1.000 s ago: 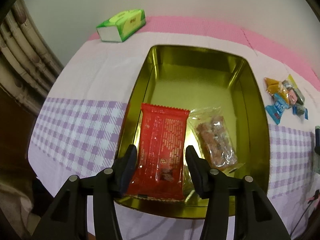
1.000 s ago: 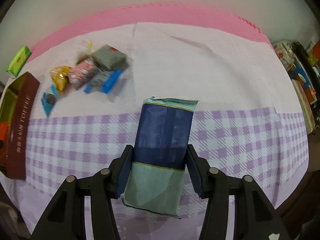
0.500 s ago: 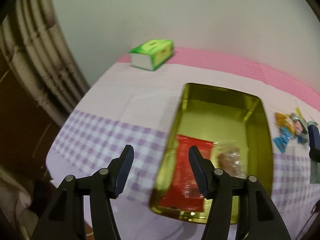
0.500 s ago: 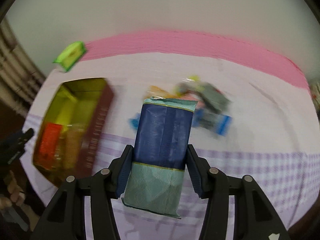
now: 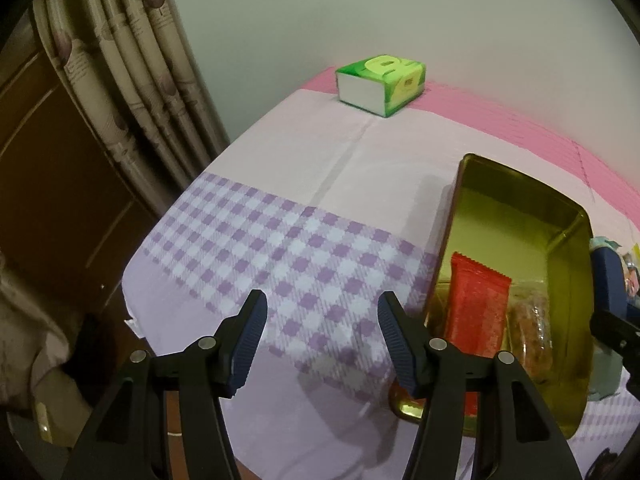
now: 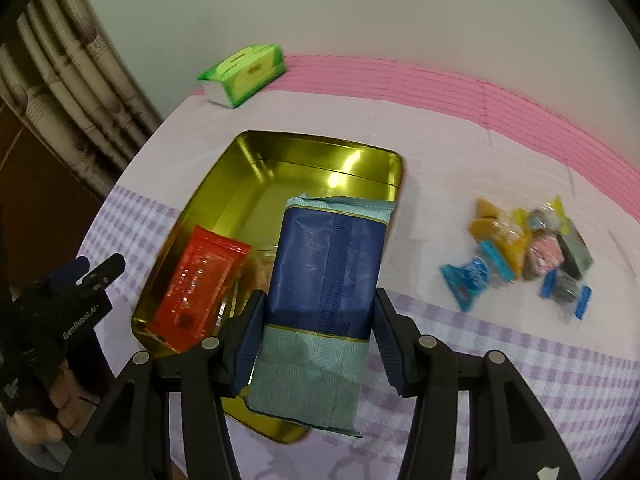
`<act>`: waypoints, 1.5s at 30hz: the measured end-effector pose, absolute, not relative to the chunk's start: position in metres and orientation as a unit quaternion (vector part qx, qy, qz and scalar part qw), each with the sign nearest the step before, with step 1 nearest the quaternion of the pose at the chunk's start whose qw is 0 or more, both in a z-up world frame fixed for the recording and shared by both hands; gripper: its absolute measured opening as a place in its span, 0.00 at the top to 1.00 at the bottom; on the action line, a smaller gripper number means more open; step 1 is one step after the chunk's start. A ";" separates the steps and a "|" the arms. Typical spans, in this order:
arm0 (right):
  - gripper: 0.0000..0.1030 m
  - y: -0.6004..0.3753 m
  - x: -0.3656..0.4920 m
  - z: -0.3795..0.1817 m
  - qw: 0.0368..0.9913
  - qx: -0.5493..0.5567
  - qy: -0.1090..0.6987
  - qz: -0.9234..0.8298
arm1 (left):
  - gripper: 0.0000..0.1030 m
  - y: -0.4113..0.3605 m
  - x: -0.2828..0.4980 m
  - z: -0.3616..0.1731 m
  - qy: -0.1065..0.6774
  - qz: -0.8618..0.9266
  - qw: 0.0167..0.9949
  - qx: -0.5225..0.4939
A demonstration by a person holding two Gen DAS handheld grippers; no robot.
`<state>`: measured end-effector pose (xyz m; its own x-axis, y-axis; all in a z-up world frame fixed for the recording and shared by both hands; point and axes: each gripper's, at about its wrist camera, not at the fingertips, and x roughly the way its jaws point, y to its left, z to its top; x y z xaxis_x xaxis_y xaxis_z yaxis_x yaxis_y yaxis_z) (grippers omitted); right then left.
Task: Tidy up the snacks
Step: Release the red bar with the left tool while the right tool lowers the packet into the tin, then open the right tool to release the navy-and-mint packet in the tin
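Snacks are seen partly gathered in a shallow rectangular gold metal tin (image 6: 224, 184) set on a worktop (image 5: 280, 184) covered with a lilac-checked and pink cloth. A flat red foil snack packet (image 6: 200, 284) lies in the tin's near end, with a clear packet of brownish pieces (image 5: 532, 328) just beside it. A dark-blue and pale-teal wrapped biscuit pack (image 6: 324, 292) is clamped between the fingers of the right gripper (image 6: 316, 340) and is held above the tin's near right part. The left gripper (image 5: 320, 340) is held over bare checked cloth left of the tin; its fingers have just been opening and stand apart with nothing between them. A loose heap of small wrapped sweets (image 6: 524, 252) is left on the cloth right of the tin. A green tissue pack (image 5: 380, 82) is seen at the far edge.
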<state>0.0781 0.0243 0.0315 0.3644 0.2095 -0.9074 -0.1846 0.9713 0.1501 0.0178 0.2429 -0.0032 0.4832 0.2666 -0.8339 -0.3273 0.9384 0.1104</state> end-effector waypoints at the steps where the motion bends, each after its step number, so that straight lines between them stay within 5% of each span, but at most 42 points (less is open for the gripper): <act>1: 0.53 0.024 0.088 0.032 0.825 0.009 0.552 0.120 | 0.43 0.244 0.018 -0.004 0.479 0.173 0.860 -0.033; 45: 0.54 0.074 0.099 -0.027 0.799 -0.018 0.591 0.113 | 0.42 0.250 0.020 -0.009 0.491 0.179 0.851 -0.055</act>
<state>0.0992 0.0739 -0.0272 0.2762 0.1592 -0.9478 -0.2021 0.9738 0.1046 0.0199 0.2498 -0.0089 0.4540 0.2500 -0.8552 -0.3588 0.9299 0.0814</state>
